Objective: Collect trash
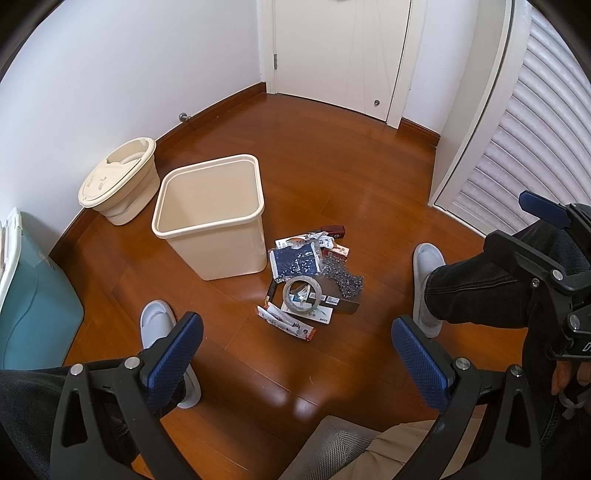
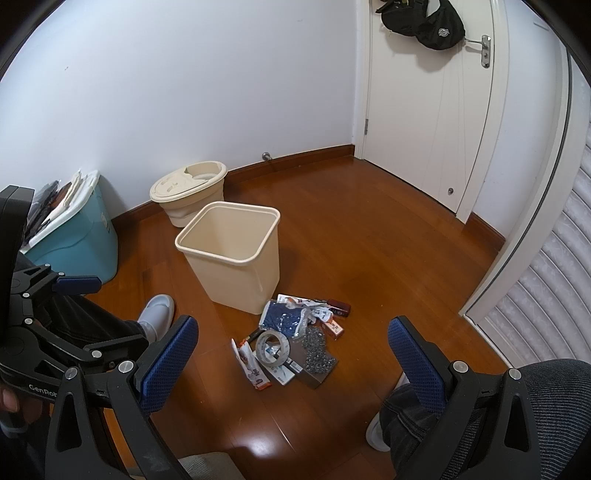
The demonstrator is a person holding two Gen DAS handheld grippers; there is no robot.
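A pile of trash (image 1: 310,280) lies on the wooden floor just right of an open beige bin (image 1: 221,251). The pile holds a tape roll (image 1: 301,293), a blue packet (image 1: 295,260), a grey metallic mesh (image 1: 343,277), a snack wrapper (image 1: 288,325) and a small red-brown box (image 1: 334,231). My left gripper (image 1: 295,358) hangs open above and short of the pile, holding nothing. In the right wrist view the pile (image 2: 295,339) sits in front of the bin (image 2: 236,280). My right gripper (image 2: 293,365) is open too, high over the floor.
A round beige lidded bucket (image 2: 188,188) and a teal storage box (image 2: 74,236) stand by the left wall. A white door (image 2: 432,110) with a black bag (image 2: 424,22) closes the far corner. Louvred doors (image 2: 546,295) are on the right. The person's slippered feet (image 1: 157,321) (image 1: 426,280) flank the pile.
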